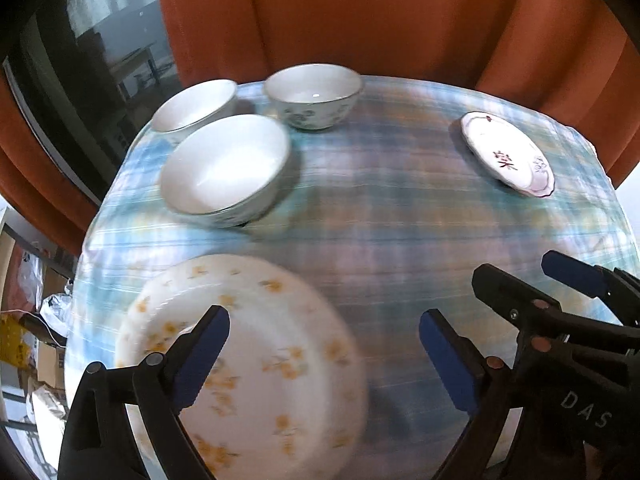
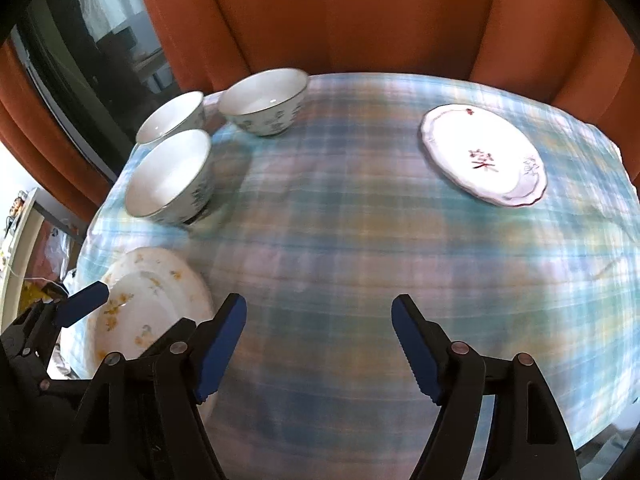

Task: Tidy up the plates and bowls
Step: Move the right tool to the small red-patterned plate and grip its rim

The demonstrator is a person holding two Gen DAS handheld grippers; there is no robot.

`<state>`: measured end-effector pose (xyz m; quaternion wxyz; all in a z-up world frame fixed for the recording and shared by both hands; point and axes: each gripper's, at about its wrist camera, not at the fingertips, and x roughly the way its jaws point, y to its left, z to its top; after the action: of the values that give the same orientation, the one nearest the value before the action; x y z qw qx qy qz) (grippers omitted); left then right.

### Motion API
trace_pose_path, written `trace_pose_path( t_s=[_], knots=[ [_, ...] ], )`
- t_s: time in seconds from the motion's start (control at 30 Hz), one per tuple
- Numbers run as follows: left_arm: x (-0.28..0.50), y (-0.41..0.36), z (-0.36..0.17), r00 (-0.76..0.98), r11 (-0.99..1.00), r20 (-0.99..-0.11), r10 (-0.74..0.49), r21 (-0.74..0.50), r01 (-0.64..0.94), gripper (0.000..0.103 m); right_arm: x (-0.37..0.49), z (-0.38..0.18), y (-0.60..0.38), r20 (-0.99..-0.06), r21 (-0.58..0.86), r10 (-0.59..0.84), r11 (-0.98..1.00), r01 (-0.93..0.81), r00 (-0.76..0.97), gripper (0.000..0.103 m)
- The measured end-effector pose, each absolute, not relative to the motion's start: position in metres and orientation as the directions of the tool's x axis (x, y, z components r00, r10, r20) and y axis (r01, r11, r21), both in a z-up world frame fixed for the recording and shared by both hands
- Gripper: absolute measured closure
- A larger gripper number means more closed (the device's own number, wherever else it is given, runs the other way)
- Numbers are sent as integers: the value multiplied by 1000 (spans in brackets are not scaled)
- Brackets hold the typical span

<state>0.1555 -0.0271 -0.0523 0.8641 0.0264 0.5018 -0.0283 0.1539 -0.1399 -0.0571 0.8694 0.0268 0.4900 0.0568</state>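
While both grippers hang empty: step between picks.
Left gripper: fingers wide, over yellow-flowered white plates, near-left corner of counter.
Right gripper: fingers wide.
Next: fetch scalloped white plate, far-right corner.

The counter, under a blue plaid cloth, carries three bowls clustered far left of the tool, a flowered plate stack near-left, and a scalloped plate far right.
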Motion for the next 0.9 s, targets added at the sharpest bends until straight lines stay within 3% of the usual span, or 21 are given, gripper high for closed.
trace_pose_path(
  t_s=[0.67, 0.9],
  knots=[
    [210, -175, -45, 574, 999, -818, 33, 44, 6, 6, 202, -38, -298, -788, 138, 136, 990, -43, 600, 21],
    [249, -216, -53, 586, 998, -808, 68, 59, -35, 14, 238, -38, -338, -779, 115, 130, 991, -65, 613, 21]
  ],
)
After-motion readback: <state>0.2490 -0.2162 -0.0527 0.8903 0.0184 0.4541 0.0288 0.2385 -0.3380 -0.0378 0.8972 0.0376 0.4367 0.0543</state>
